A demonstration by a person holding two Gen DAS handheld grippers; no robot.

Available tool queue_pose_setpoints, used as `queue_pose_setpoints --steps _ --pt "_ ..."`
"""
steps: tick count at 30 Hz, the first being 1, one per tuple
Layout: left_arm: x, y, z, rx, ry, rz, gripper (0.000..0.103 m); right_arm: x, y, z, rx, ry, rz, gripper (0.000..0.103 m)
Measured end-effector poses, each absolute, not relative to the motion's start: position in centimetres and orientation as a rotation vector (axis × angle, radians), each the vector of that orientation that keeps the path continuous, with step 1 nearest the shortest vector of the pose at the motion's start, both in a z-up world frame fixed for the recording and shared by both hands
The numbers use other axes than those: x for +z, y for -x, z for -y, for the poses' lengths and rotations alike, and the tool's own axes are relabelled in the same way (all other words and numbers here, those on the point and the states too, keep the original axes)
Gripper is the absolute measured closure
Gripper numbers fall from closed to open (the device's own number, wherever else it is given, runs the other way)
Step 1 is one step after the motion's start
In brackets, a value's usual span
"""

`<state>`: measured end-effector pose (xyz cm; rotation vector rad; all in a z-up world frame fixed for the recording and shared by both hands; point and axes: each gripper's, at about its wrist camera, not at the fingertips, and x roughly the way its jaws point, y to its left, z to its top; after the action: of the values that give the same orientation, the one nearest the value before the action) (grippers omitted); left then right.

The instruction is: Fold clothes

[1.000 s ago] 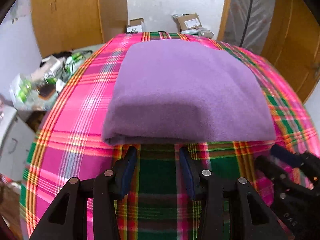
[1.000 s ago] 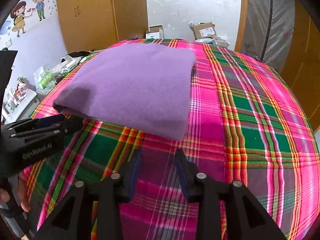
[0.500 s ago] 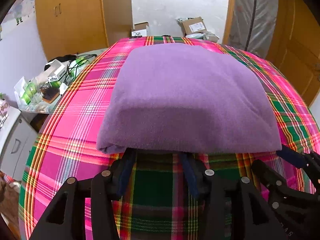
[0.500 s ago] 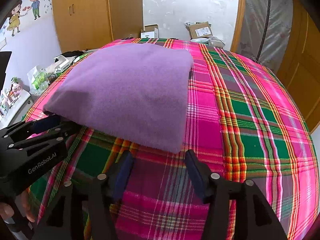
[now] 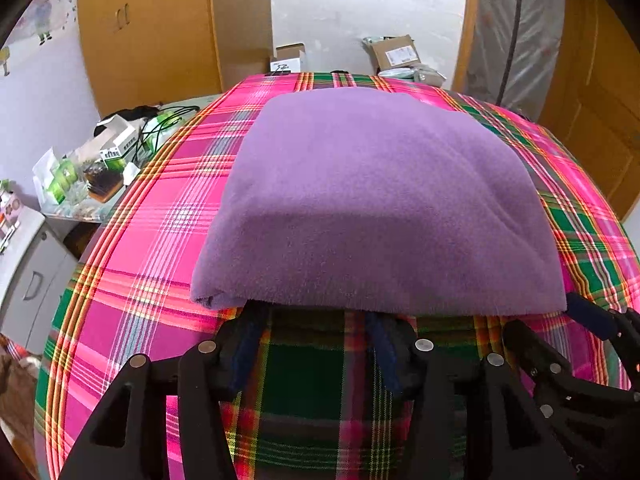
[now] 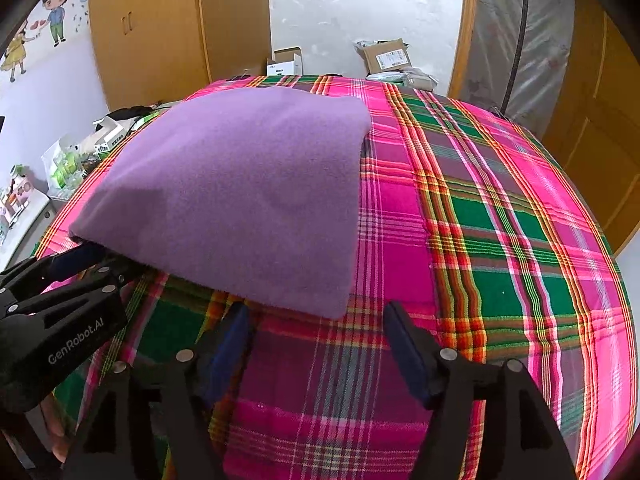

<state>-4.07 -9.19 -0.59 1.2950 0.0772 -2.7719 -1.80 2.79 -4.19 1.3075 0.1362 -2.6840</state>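
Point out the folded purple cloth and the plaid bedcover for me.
folded purple cloth (image 5: 380, 200): left wrist view, middle of its top face.
plaid bedcover (image 6: 500, 240): right wrist view, bare green check right of the cloth.

Left gripper (image 5: 316, 312) fingertips (blue-padded) under purple cloth (image 5: 376, 208)

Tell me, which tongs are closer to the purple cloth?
Left. The left tongs, jaws opening, have their tips tucked at the purple cloth's near edge. The right tongs, also opening, sit just short of its near right corner.
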Motion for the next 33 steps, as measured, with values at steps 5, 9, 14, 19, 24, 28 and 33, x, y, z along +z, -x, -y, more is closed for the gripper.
queue_pose_setpoints --steps 5,9,14,19,24,28,33 --pt "-0.61 4.07 9.24 -2.77 -1.294 -0.078 0.049 -4.19 1.56 -2.93 -2.684 -1.308 -0.127 0.034" --pt "-0.62 4.08 9.17 -2.77 -1.294 -0.078 0.049 -4.19 1.44 -2.94 -2.683 -1.307 -0.126 0.034" --pt "-0.61 3.94 9.2 -2.771 -1.294 -0.084 0.049 -4.2 1.38 -2.84 -2.684 -1.307 -0.128 0.034" --pt "-0.58 3.97 9.3 -2.772 -1.295 -0.084 0.049 -4.19 1.38 -2.82 -2.685 -1.308 -0.127 0.034" --pt "-0.59 3.97 9.26 -2.772 -1.294 -0.085 0.049 -4.19 1.36 -2.74 -2.686 -1.308 -0.126 0.033" --pt "-0.61 4.01 9.27 -2.772 -1.295 -0.085 0.049 -4.17 1.37 -2.74 -2.685 -1.308 -0.127 0.033" --pt "-0.62 4.05 9.29 -2.773 -1.295 -0.084 0.049 -4.18 1.37 -2.76 -2.685 -1.308 -0.127 0.033"
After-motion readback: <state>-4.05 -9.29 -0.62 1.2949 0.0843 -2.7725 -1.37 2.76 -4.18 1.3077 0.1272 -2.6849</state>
